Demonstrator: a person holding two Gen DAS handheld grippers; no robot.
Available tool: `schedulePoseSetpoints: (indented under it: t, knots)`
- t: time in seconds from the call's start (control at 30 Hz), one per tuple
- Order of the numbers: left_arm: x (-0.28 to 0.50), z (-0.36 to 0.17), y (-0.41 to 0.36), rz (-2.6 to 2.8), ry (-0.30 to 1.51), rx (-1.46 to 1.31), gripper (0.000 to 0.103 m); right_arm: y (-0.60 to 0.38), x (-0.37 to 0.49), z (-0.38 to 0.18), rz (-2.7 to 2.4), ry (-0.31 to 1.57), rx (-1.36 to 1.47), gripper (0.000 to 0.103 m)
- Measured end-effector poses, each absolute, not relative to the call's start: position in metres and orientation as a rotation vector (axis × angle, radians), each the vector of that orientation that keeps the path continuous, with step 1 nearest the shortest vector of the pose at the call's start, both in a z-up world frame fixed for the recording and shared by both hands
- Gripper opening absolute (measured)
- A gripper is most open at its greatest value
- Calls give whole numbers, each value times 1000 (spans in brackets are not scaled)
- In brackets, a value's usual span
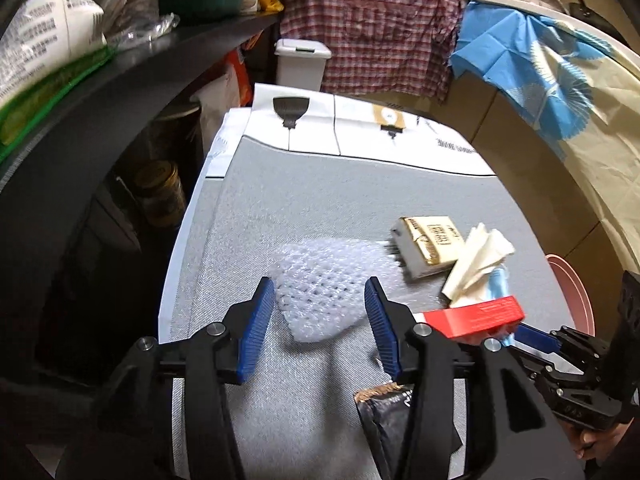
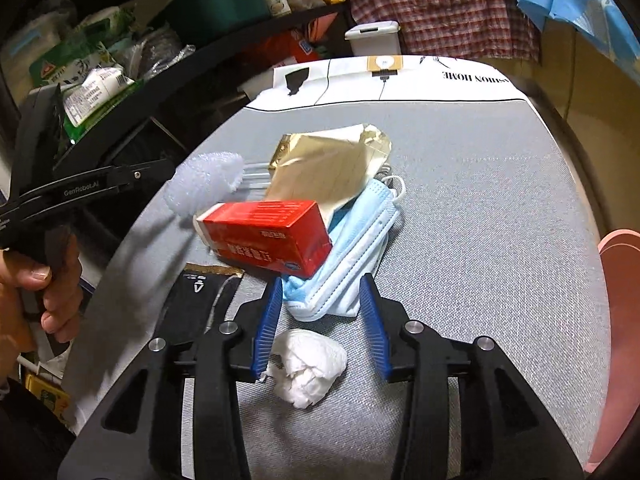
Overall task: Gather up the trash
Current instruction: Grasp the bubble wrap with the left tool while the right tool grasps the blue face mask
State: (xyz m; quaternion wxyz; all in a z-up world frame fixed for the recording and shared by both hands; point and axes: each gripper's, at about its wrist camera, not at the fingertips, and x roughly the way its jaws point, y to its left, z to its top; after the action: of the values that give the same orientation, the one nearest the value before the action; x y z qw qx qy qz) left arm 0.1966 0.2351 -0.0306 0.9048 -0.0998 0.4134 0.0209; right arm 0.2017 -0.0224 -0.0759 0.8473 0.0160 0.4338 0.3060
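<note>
My left gripper is open, its blue pads on either side of a white foam net lying on the grey table. My right gripper is open around the near end of a blue face mask. A red box lies on the mask, with a gold-and-white packet behind it. A crumpled white tissue lies between the right gripper's fingers, low down. A black wrapper lies at the left. The foam net also shows in the right wrist view.
A pink bin stands off the table's right edge. A white lidded bin stands beyond the far end. Dark shelves with bags and boxes run along the left. A plaid shirt and blue cloth hang behind.
</note>
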Motion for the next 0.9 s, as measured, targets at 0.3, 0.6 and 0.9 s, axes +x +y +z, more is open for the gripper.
schedulePoseSetpoints:
  t: [0.3,0.6,0.9]
  knots:
    - [206,-44,232,33,891,-197,44,-18,205,-82,656,940,5,37]
    - [205,-48,223,22,921,-148,14,-20,201,-78,669,943,-11,15]
    - [197,-26,216,11,859,-142,11,-35,197,-63,639,899,-3,9]
